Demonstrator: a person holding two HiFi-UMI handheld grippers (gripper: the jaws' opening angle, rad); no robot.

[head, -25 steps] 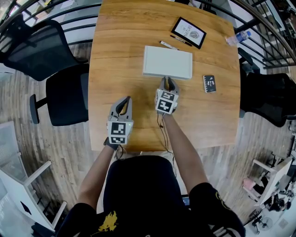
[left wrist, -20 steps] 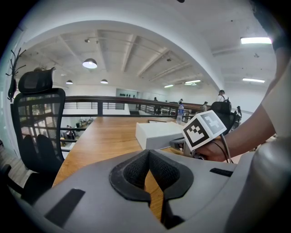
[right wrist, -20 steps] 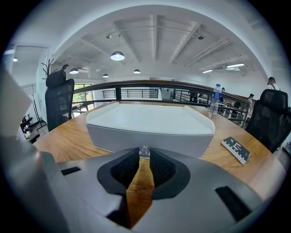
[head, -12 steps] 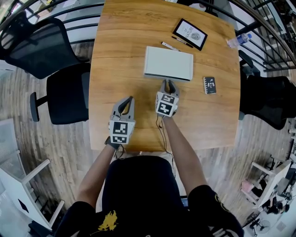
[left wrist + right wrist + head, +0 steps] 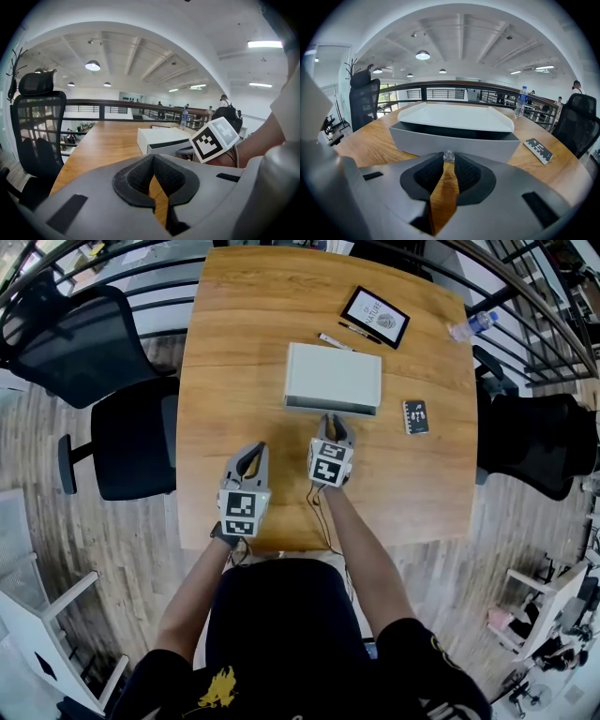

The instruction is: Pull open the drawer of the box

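Just before the box, the right tool pinches the drawer tab. The pull should run straight toward the surface's near edge.

Head view looks steeply down; both gripper views skim low, all sharing the box.

Black mesh office chairs stood left of the left gripper beside the wooden table, on plank flooring; round lamps lit the white ceiling.
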